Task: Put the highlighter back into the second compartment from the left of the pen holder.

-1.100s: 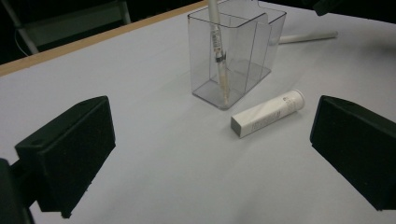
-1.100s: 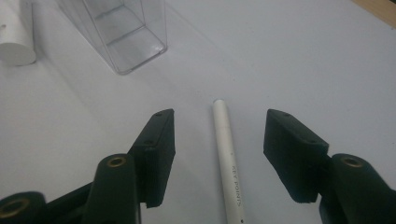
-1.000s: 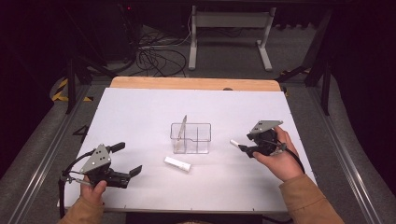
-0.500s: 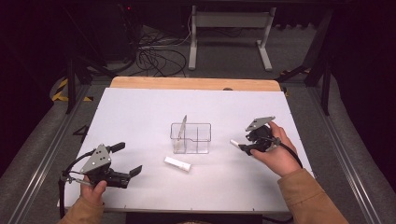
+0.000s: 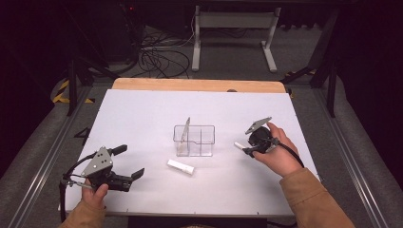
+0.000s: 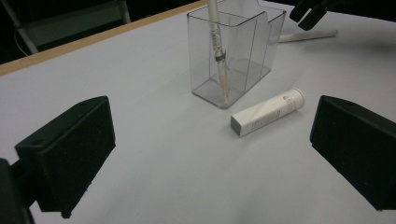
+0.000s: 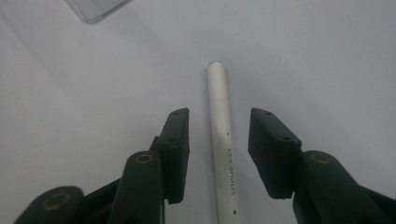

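We have the right gripper (image 7: 218,154) lowered over a white pen (image 7: 221,140) that lies flat on the bench (image 5: 142,114), just off the clear organizer (image 5: 194,140) toward three o'clock in the high view. In the right gripper view the pen runs from six o'clock up to twelve, straight along the gap between the jaws. The jaws have just been closing; they stand part open, a black pad on either side of the barrel, with bare bench showing on both sides, so nothing is gripped yet.

To do this step well, we judge that the gripper should stay centred on the barrel, so both pads meet it together and it does not roll away. The pads should stay low enough to catch it at its widest, and close gently (a slim round pen can squirt out under a hard pinch).

The left gripper (image 5: 126,164) rests near the bench's eight o'clock corner, jaws wide open and holding nothing. In its own view a second pen (image 6: 217,51) stands tilted in the organizer's nearest compartment, and a white tube (image 6: 268,113) lies just in front of it.

As for writing, the pen under the right gripper reads "KEY POINTS". The print on the standing pen and on the tube is too small for us to read.
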The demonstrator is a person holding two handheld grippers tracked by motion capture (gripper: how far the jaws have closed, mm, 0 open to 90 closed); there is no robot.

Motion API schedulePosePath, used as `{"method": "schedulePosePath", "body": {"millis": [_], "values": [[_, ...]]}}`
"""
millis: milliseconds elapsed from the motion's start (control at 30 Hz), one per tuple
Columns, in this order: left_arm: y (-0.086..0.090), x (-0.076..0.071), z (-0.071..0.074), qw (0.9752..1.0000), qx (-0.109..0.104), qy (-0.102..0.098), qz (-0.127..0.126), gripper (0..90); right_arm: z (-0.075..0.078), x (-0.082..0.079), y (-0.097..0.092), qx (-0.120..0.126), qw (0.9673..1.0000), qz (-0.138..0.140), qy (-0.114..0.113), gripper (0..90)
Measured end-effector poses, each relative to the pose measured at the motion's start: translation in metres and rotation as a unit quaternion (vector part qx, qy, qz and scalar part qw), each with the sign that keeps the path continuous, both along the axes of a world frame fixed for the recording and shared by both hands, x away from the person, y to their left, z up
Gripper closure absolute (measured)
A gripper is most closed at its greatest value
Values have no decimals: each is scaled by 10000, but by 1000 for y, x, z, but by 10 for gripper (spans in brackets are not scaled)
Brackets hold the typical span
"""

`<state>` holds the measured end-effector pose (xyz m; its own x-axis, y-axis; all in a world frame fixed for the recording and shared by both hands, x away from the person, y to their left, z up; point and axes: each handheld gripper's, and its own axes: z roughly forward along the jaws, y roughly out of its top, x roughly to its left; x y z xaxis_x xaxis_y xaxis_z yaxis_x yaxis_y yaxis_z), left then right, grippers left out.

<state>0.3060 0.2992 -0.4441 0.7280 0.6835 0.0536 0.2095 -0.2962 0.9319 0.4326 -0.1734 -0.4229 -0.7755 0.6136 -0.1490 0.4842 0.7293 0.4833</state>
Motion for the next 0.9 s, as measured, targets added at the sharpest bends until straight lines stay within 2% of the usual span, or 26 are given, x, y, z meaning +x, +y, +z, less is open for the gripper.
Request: {"method": "schedulePosePath", "body": {"millis": [400,767,900], "values": [[0,0,0,10000,-20,6,-18,8,-9,6,1,-338,9993,-13,184,669],[0,0,0,10000,-32,19,-21,8,-16,10,2,-399,9980,-298,381,769],[0,0,0,10000,-31,18,-19,8,-18,10,3,-433,9975,-386,415,773]]}}
